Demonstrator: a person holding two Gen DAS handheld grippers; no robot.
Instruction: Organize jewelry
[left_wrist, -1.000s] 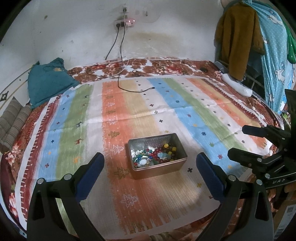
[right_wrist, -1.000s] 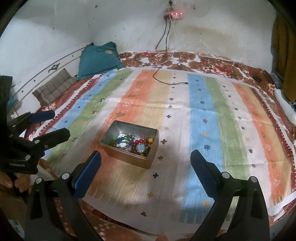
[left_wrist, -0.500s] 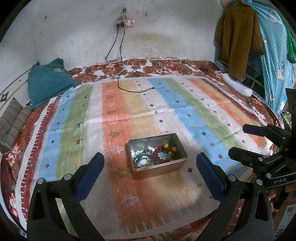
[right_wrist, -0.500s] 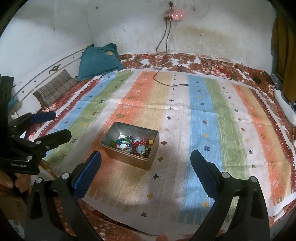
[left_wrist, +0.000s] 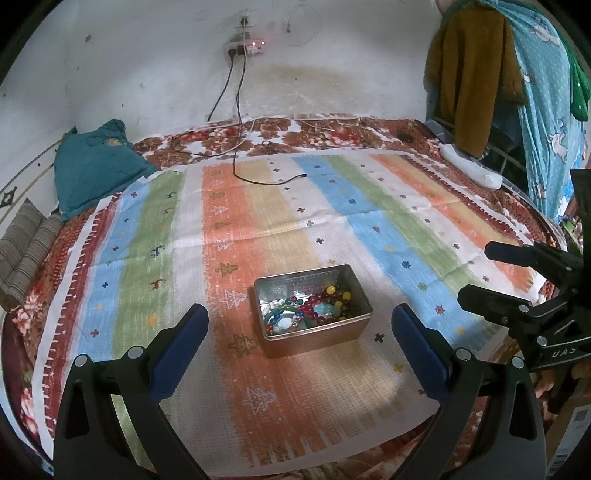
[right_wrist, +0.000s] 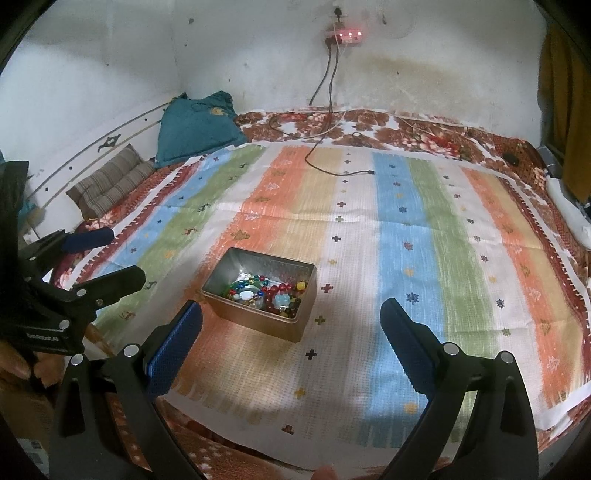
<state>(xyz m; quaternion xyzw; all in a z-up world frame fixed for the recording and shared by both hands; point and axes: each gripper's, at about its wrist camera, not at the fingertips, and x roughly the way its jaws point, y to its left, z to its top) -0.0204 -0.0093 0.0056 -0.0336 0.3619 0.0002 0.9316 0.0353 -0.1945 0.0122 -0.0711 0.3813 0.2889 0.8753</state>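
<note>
**Both grippers hold back from one open tin**

Little has moved since the earlier frames: the view has shifted only slightly, the tin lies where it did, and both grippers keep their spread.

One metal tin (left_wrist: 312, 306) sits on the striped cloth (left_wrist: 388, 221) covering the bed, on an orange stripe near the front edge. It is open, with no lid on it. Inside lies one loose heap of jewelry (left_wrist: 309, 309): many round beads in red, yellow, green and blue, with a pale blue piece and a white piece among them, piled toward the near side of the tin. The beads are too tangled to count.

Two grippers are in view. The left gripper (left_wrist: 300, 345) is released, its blue-padded fingers wide apart and empty, hovering just short of the tin. The right gripper (right_wrist: 291, 343) is likewise spread and empty, with the tin ahead and to its left.

At the head of the bed lie one teal cushion (left_wrist: 96, 166) and one striped pillow (left_wrist: 26, 243). One black cable (left_wrist: 236, 122) trails from the wall onto the cloth.
</note>
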